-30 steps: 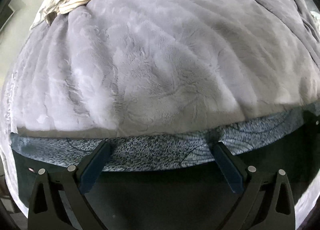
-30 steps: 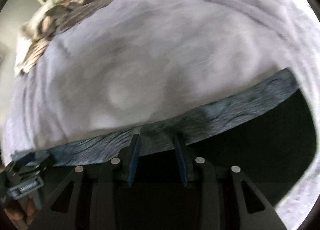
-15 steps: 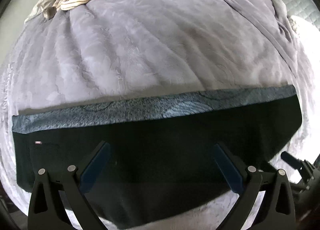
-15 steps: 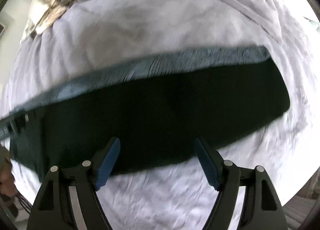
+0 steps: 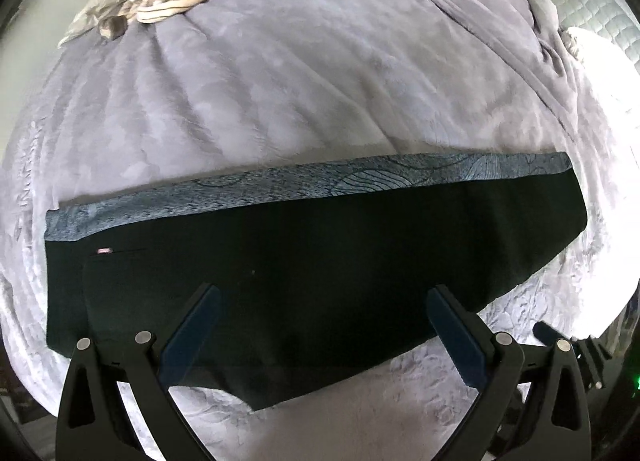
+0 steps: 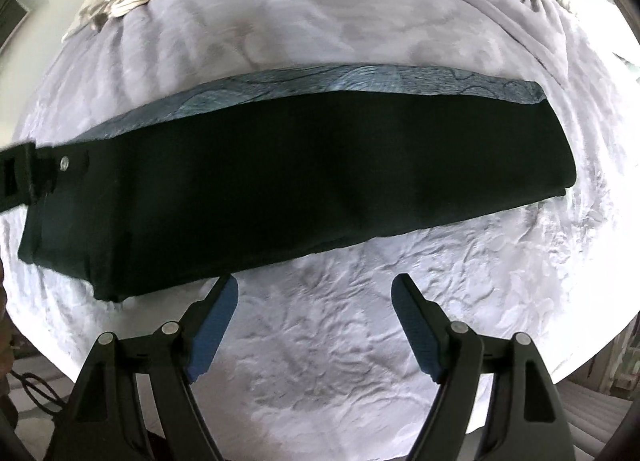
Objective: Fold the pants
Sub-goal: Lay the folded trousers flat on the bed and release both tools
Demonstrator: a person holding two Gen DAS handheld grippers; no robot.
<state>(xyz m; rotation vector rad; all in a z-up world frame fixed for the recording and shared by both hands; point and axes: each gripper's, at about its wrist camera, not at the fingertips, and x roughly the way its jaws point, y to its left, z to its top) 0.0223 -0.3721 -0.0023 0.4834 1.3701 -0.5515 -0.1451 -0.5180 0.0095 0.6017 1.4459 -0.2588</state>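
On blanket (image 5: 320, 93) | pants (image 5: 312, 261) flat, long axis left-right | 2 claws empty

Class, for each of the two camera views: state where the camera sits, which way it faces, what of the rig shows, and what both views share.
Left wrist: on the left gripper, facing forward over the dark pants lying on the grey blanket; its open blue fingers show.
Right wrist: on the right gripper, pulled back from the pants; its open fingers show, the left gripper at left.
Shared: pants, blanket, striped clothes beyond.
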